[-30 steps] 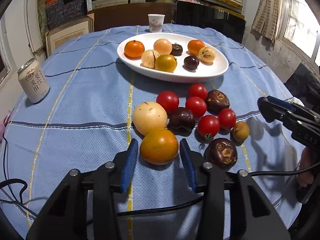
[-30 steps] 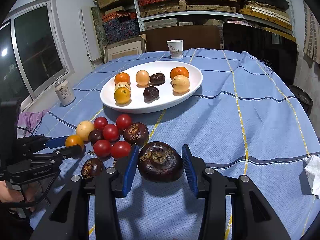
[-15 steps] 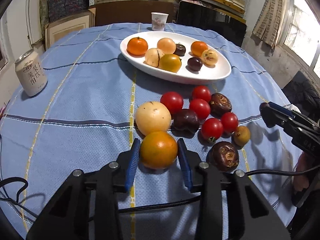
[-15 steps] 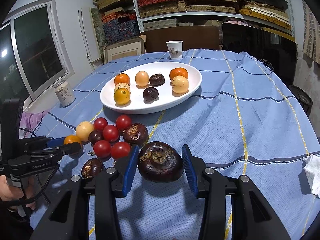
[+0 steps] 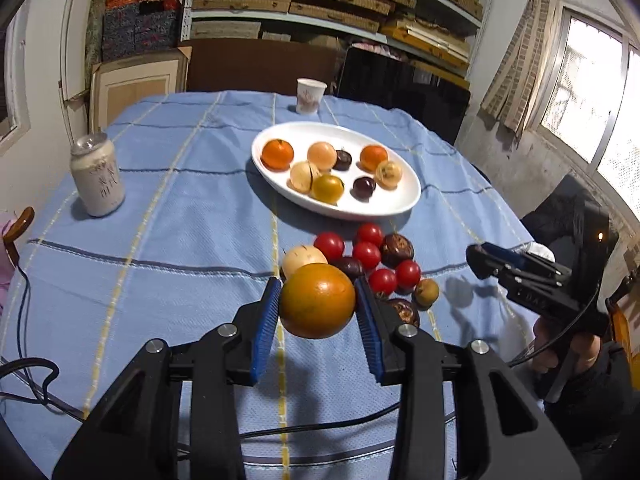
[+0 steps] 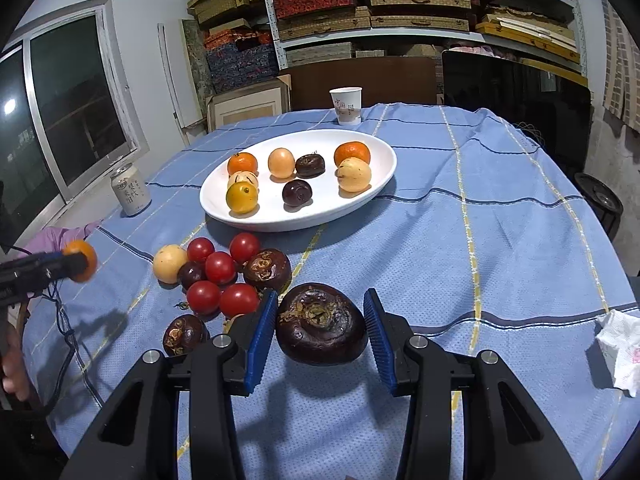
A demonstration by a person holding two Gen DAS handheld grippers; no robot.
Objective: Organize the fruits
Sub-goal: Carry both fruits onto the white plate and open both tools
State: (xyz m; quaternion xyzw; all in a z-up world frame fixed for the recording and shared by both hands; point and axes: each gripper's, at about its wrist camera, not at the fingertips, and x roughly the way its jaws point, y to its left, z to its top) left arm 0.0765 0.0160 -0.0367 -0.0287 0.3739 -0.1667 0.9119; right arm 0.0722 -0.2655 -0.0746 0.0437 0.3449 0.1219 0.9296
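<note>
My left gripper (image 5: 317, 312) is shut on an orange fruit (image 5: 317, 301) and holds it above the blue tablecloth; it also shows in the right wrist view (image 6: 81, 261). My right gripper (image 6: 320, 322) is open around a dark brown fruit (image 6: 321, 324) lying on the cloth, pads not touching it. A white oval plate (image 5: 394, 208) with several fruits sits further back, also in the right wrist view (image 6: 348, 204). A cluster of red tomatoes (image 6: 220, 268), dark fruits and a pale round fruit (image 6: 170, 263) lies between plate and grippers.
A drink can (image 5: 97, 175) stands at the left and shows in the right wrist view (image 6: 130, 194). A paper cup (image 6: 346, 106) stands behind the plate. A crumpled tissue (image 6: 622, 350) lies at the right edge. Shelves with boxes stand behind the table.
My left gripper closed on the orange fruit and lifted it off the cloth. My right gripper stayed open around the dark fruit.
</note>
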